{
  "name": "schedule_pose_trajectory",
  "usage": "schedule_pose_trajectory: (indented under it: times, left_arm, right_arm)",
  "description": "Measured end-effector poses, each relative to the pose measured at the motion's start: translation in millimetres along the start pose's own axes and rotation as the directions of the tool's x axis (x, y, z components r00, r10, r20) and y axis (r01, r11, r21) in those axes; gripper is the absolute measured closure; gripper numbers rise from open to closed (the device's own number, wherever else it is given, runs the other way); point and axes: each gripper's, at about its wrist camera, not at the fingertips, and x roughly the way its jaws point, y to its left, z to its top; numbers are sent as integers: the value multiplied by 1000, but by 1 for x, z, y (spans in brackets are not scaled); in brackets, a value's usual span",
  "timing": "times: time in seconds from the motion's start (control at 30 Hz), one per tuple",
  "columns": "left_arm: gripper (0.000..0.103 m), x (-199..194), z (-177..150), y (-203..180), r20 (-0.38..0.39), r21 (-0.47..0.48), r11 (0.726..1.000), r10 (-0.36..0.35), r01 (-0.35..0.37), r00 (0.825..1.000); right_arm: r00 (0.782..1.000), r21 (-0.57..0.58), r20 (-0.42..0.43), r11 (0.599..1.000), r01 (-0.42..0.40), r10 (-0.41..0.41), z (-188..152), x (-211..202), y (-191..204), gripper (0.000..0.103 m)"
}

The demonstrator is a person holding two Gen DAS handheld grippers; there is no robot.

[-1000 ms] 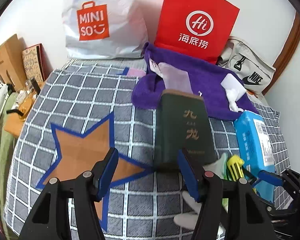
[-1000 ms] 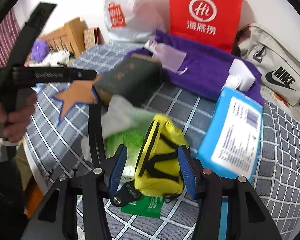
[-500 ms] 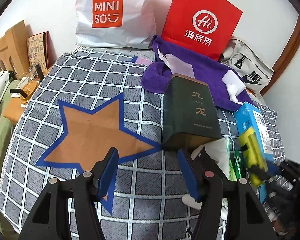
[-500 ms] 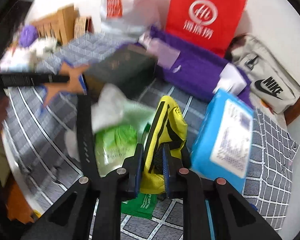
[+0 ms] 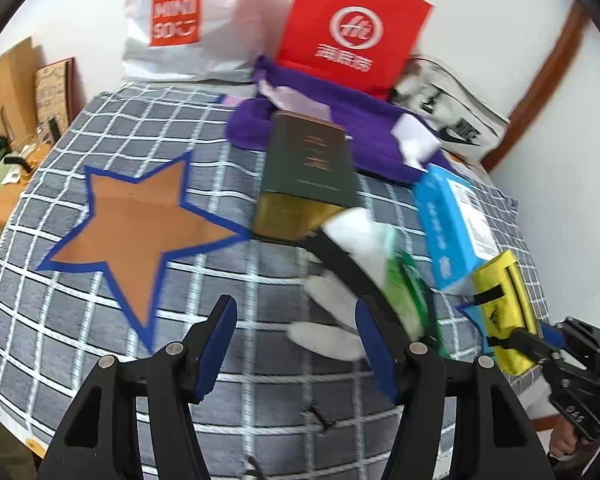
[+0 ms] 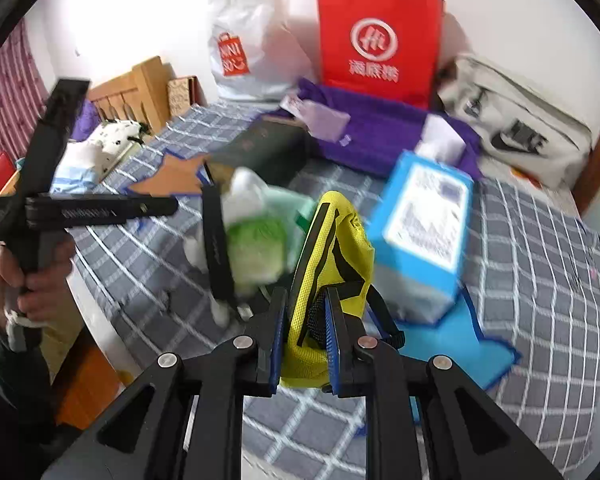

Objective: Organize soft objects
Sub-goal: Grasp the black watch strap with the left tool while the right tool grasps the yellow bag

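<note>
- Early days, I'd say: the right tool [image 6: 305, 338] is clamped on the yellow pouch [image 6: 332, 248] and has it lifted just clear of the bed, near the right side beside the blue box [image 6: 420, 224]. No telling yet where it goes.
- The left tool [image 5: 296, 342] hangs wide open over the checked bedspread [image 5: 100, 344] with nothing in it, near edge, just right of the orange star [image 5: 136, 224].
- Plenty looks unsorted: a white-and-green soft packet [image 6: 252, 240] with a black strap [image 6: 216, 248] across it sits mid-bed, blurry, so I can't tell exactly what it is. A purple towel [image 6: 380, 128] is bunched at the far side with a white tissue pack [image 6: 440, 140] on it.
- The dark green box [image 5: 312, 164] standing mid-bed looks rigid, so probably not part of the job.
- A blue patch [image 6: 460, 340] lies on the bed under the blue box; my guess is both patches are drop zones.
- Room: bed against a white wall, red paper bag [image 5: 352, 28], white Miniso bag [image 5: 184, 24] and grey Nike bag [image 6: 516, 120] along the far edge, wooden headboard [image 6: 140, 88] far left.
</note>
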Motion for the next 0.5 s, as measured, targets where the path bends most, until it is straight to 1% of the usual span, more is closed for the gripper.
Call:
schedule_pose_trajectory:
  times: [0.13,0.2,0.23,0.3,0.37,0.4,0.43,0.5]
  left_arm:
    - [44,2,-8,-22,5,33,999,-41,41,999]
    - [55,3,-10,-34,13,58,997,-48,48,999]
    - [56,4,-10,-38,14,63,997,-48,47,999]
    - [57,8,-8,-44,20,70,997,-32,30,999]
    - [57,11,-5,-45,32,69,997,14,-17,999]
    - [58,12,-4,-45,35,64,998,18,-20,999]
    - [63,13,-3,-44,36,57,998,8,-10,999]
    - [67,14,-1,-42,34,20,1000,-9,8,999]
  right_arm:
    - [997,26,-36,997,68,-67,-21,5,-22,85]
    - [994,32,-50,995,98,-96,-29,8,-30,85]
    - [994,33,-52,994,102,-101,-31,9,-32,85]
    - [994,40,-51,994,100,-98,-37,11,-38,85]
    - [995,46,-47,995,91,-89,-40,13,-41,85]
    - [996,49,-44,995,86,-84,-40,14,-42,85]
    - [996,52,-42,995,82,-80,-41,15,-43,85]
    - [997,55,-38,996,67,-65,-43,18,-44,84]
